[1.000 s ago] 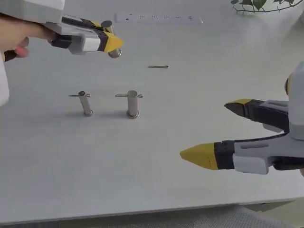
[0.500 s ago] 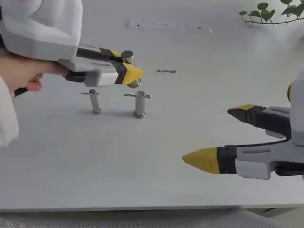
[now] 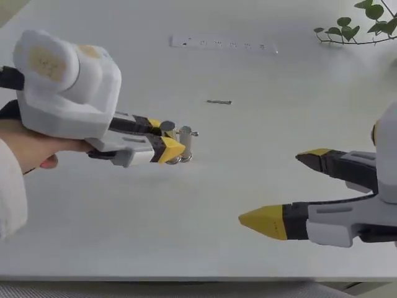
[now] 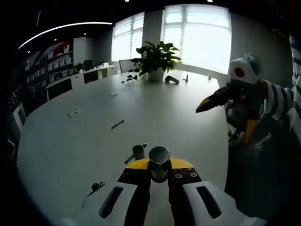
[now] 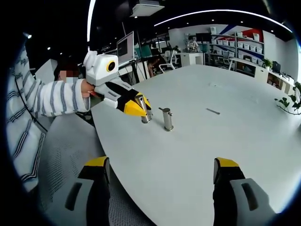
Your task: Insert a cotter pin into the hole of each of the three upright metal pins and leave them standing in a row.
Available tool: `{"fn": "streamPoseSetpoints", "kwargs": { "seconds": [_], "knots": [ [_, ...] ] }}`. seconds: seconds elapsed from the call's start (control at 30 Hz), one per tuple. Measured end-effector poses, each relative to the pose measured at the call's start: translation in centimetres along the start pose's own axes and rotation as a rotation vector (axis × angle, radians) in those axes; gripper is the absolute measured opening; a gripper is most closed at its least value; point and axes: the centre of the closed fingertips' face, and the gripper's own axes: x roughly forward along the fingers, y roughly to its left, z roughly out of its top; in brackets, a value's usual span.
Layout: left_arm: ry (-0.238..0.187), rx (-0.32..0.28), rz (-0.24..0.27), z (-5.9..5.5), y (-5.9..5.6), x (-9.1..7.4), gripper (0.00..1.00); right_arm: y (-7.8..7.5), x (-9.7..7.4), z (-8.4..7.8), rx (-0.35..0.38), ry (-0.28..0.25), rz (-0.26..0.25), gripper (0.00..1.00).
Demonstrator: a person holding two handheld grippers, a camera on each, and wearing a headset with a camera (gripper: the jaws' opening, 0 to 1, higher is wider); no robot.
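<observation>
Okay, left gripper (image 4: 159,165) fingers clamp a metal pin (image 4: 159,154); right gripper view shows it beside the cottered pin (image 5: 167,119), right gripper (image 5: 161,164) gaping, empty.

Table (image 3: 186,236): pale grey, matte. One upright metal pin (image 3: 187,144) stands on it, inserted cotter pin (image 3: 193,133) crosswise through its top. Loose cotter pin (image 3: 219,102) lies flat farther back, well apart. White strip (image 3: 223,43) (looks like a power strip) and leafy sprig (image 3: 356,25) near the far edge.
</observation>
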Motion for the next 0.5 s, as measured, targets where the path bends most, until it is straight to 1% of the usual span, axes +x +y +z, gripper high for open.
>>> {"fn": "streamPoseSetpoints", "kwargs": {
  "seconds": [0.03,0.07,0.2,0.5],
  "knots": [
    [0.010,-0.005,-0.001,-0.3,0.1,0.2,0.09,0.0,0.0,0.0,0.000,0.001,0.001,0.90],
    [0.018,-0.009,-0.005,-0.7,0.0,0.4,0.09,0.0,0.0,-0.1,0.001,0.001,0.001,0.90],
    [0.035,-0.010,-0.008,-1.5,-0.3,0.9,0.09,0.0,0.1,-0.2,0.006,0.006,0.004,0.90],
    [0.076,0.021,-0.011,-3.0,-0.7,2.0,0.09,-0.3,0.3,-0.4,0.010,0.010,0.004,0.90]
  ]
}}
